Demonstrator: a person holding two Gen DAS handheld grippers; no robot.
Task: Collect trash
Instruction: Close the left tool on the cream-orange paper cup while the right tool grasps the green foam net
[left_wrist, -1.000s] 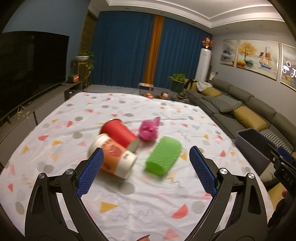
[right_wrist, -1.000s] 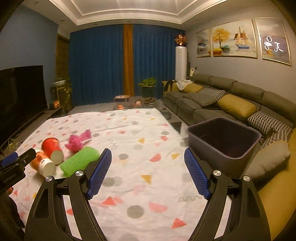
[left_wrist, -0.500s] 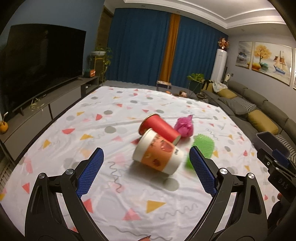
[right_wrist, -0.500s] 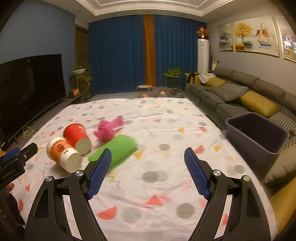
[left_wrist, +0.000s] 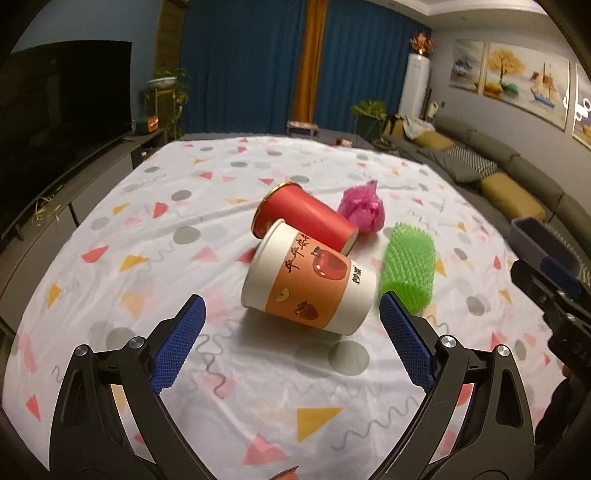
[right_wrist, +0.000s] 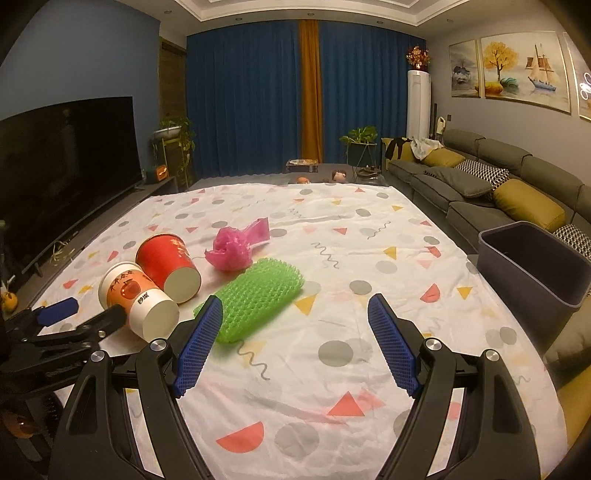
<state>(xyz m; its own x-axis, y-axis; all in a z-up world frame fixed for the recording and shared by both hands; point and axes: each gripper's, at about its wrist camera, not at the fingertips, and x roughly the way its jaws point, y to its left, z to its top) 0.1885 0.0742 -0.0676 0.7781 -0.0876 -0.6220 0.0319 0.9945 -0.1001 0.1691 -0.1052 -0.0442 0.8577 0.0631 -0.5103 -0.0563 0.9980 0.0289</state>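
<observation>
An orange and white paper cup (left_wrist: 310, 284) (right_wrist: 138, 299) lies on its side on the patterned cloth (left_wrist: 147, 236). Behind it lies a red cup (left_wrist: 303, 218) (right_wrist: 168, 264), also on its side. A crumpled pink wrapper (left_wrist: 362, 210) (right_wrist: 234, 247) and a green foam net sleeve (left_wrist: 408, 264) (right_wrist: 258, 295) lie to their right. My left gripper (left_wrist: 291, 343) is open, its blue pads just short of the orange cup. My right gripper (right_wrist: 295, 347) is open over bare cloth, its left pad next to the green sleeve.
A dark grey bin (right_wrist: 535, 269) (left_wrist: 543, 240) stands at the cloth's right edge, in front of a grey sofa (right_wrist: 498, 184) with yellow cushions. A TV (right_wrist: 66, 170) on a low cabinet runs along the left. Blue curtains (right_wrist: 258, 99) close off the far wall.
My left gripper has come down and closer to the orange cup, which now looms large between its pads. My right view has swung left, bringing the cups and green sleeve nearer.
</observation>
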